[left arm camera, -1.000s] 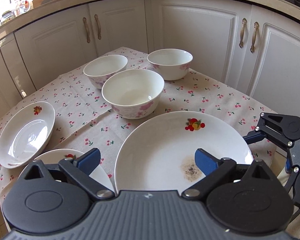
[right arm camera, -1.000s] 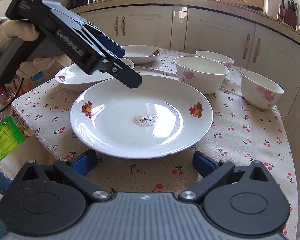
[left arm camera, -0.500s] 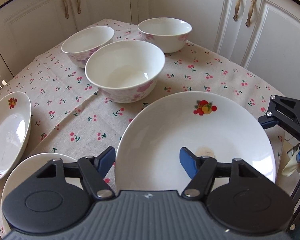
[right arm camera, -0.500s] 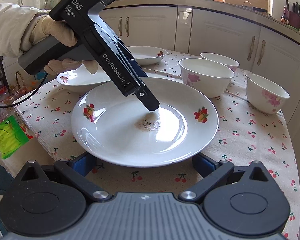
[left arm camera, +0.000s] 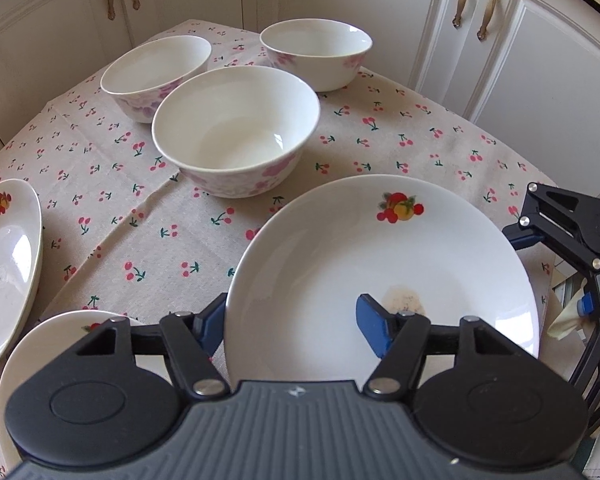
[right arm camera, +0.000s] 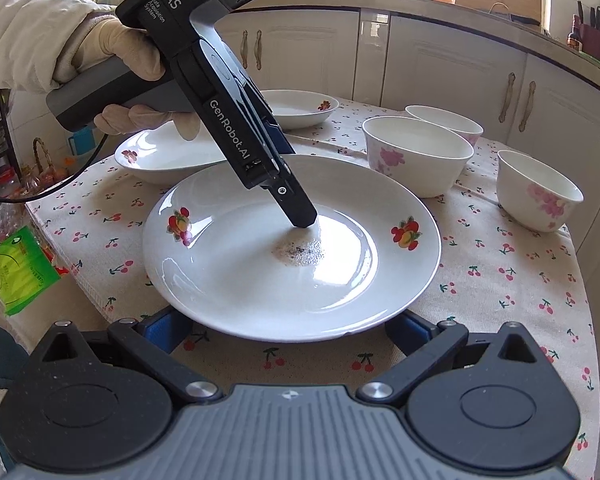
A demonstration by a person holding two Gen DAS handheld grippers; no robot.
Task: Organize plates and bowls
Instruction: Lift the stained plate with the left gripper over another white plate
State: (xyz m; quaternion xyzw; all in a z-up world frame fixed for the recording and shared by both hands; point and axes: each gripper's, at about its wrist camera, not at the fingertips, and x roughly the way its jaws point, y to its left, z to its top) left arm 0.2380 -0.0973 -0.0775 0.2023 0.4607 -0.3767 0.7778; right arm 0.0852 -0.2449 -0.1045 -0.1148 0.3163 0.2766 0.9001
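Sitting at the left of the desk (left arm camera: 440,128), under its cherry-print cloth, are two smaller plates: one (left arm camera: 8,264) at the far left edge, another (left arm camera: 60,340) nearer the left tongs (left arm camera: 290,322), partly hidden behind them. Those left tongs are spread and straddle the near rim of the big plate (left arm camera: 340,264); one blue finger (left arm camera: 370,324) hangs over the plate's inside by a brownish speckled stain (left arm camera: 406,298), the other sits outside the rim, neither pressing on it as far as I can see. A gloved hand (right arm camera: 112,64) holds the device. Behind the big plate stand three flowered bowls: a large one (left arm camera: 236,128) in the middle, one (left arm camera: 156,72) back left, one (left arm camera: 316,50) back right, all upright and apart. From the other side, the right tongs (right arm camera: 288,330) are spread wide too, level with the desk, their blue fingers (right arm camera: 166,328) either side of the plate's edge, just under it. White cabinet doors (left arm camera: 540,80) close the scene behind.
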